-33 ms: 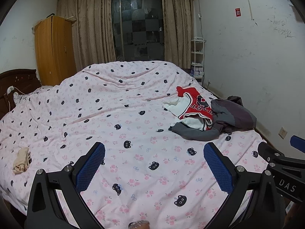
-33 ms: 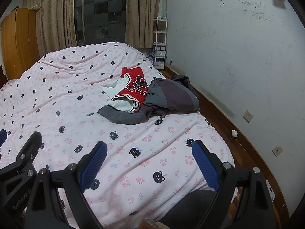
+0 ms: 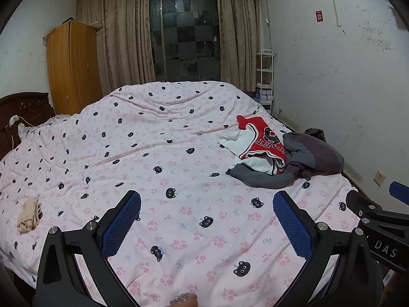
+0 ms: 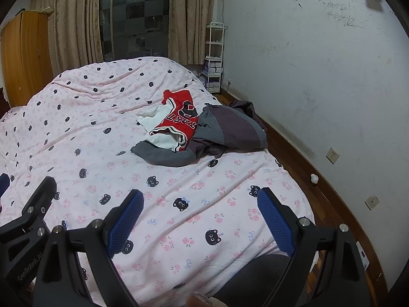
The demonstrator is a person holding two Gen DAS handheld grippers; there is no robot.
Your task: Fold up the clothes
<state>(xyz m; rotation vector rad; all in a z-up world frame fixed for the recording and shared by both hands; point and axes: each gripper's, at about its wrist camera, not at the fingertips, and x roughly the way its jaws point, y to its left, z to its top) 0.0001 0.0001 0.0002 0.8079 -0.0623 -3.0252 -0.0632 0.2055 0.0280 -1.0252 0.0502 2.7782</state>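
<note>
A heap of clothes lies on the right side of the bed: a red jersey (image 3: pixel 263 140) (image 4: pixel 182 120) with black lettering, a white garment (image 3: pixel 242 142) (image 4: pixel 156 119) under it, and a grey and purple jacket (image 3: pixel 310 153) (image 4: pixel 227 128). My left gripper (image 3: pixel 207 204) is open and empty, above the near part of the bed, short of the heap. My right gripper (image 4: pixel 199 202) is open and empty, also above the near bed. A small beige garment (image 3: pixel 29 215) lies at the bed's left edge.
The pink quilt (image 3: pixel 166 140) with black cat faces covers the bed. A wooden wardrobe (image 3: pixel 72 69), curtains and a dark window stand behind. A white shelf (image 4: pixel 214 56) stands by the right wall. Wooden floor (image 4: pixel 319 192) runs along the bed's right.
</note>
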